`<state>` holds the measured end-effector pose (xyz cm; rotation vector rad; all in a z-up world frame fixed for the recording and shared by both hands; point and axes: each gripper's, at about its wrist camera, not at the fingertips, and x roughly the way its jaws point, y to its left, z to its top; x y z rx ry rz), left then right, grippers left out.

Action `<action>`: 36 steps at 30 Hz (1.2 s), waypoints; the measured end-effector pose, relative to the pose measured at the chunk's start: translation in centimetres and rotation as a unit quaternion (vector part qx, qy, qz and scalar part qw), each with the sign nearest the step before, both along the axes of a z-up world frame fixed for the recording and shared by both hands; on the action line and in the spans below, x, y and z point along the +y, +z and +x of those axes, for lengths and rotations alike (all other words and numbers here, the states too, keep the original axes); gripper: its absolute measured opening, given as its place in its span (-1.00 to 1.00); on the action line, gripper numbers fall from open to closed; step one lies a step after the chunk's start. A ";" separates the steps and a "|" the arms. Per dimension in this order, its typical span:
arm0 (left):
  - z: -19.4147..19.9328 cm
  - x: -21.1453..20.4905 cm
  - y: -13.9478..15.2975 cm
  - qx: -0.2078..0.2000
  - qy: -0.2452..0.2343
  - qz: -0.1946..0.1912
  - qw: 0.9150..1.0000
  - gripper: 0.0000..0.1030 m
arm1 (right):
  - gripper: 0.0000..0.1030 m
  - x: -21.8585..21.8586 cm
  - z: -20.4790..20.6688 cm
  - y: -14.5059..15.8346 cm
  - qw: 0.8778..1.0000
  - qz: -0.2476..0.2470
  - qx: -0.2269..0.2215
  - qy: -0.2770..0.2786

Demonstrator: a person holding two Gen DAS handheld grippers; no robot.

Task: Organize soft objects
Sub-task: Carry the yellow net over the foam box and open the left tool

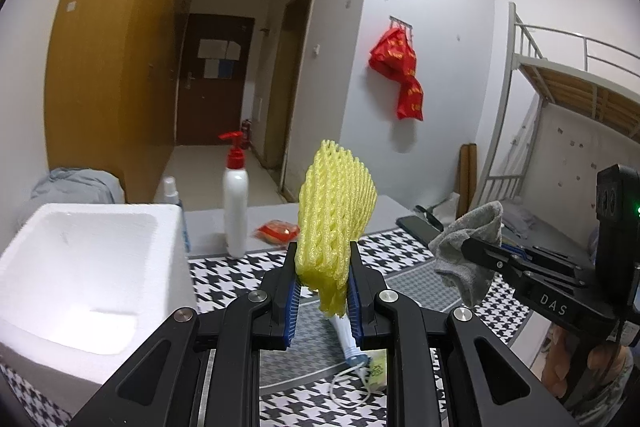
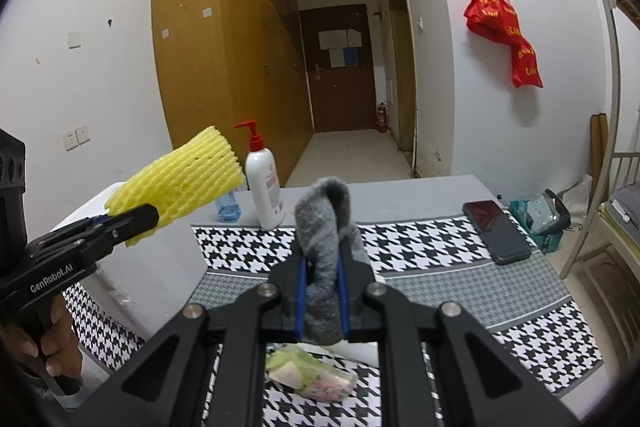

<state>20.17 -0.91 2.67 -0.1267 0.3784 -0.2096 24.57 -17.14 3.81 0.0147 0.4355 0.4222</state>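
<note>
A: Where are the 2 soft things?

B: Both are off the table. The left gripper [image 1: 322, 283] is clamped on the yellow foam net [image 1: 336, 203], which sticks up tilted from between the blue pads [image 1: 291, 311]. The right gripper [image 2: 322, 291] has its jaws nearly together, pinching a grey sock [image 2: 326, 247] that folds over above its tips.

A: What is around them?

B: A white foam box [image 1: 72, 267] stands at the left, open on top, just beside the left gripper. Behind, a white pump bottle [image 1: 235, 203] with a red head stands upright, a small blue bottle [image 2: 228, 207] next to it, and a red packet [image 1: 278, 231] lies near. A dark phone [image 2: 496, 231] lies flat at the right.

A: Anything underneath?

B: A white brush [image 1: 346, 339] with a cord lies under the left gripper, a clear wrapped packet [image 2: 312, 375] under the right one.

A: Room to move?

B: The houndstooth cloth [image 2: 440, 239] between bottle and phone is bare; the table's far edge [image 2: 400, 187] runs behind it
</note>
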 end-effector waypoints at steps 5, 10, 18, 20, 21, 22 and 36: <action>-0.9 1.5 0.6 -0.007 0.026 0.011 1.000 -0.58 | -0.68 1.6 -0.4 0.6 1.000 0.008 -0.010 0.016; -1.7 3.2 1.2 -0.012 0.051 0.014 0.999 -0.58 | -0.68 3.2 -0.6 0.9 0.999 0.013 -0.015 0.039; -3.2 6.0 2.1 -0.018 0.096 0.028 0.995 -0.58 | -0.68 6.2 -1.1 1.9 0.996 0.028 -0.027 0.077; -3.4 6.6 2.1 -0.017 0.104 0.030 0.994 -0.58 | -0.68 7.0 -1.2 2.1 0.995 0.029 -0.030 0.087; -3.5 6.8 2.2 -0.016 0.108 0.031 0.994 -0.58 | -0.68 7.3 -1.3 2.1 0.995 0.029 -0.032 0.091; -3.6 7.1 2.1 -0.015 0.111 0.031 0.993 -0.58 | -0.68 7.8 -1.4 2.2 0.994 0.029 -0.033 0.096; -4.5 10.2 1.2 0.005 0.174 0.051 0.983 -0.58 | -0.68 10.8 -1.1 2.0 0.992 0.027 -0.027 0.120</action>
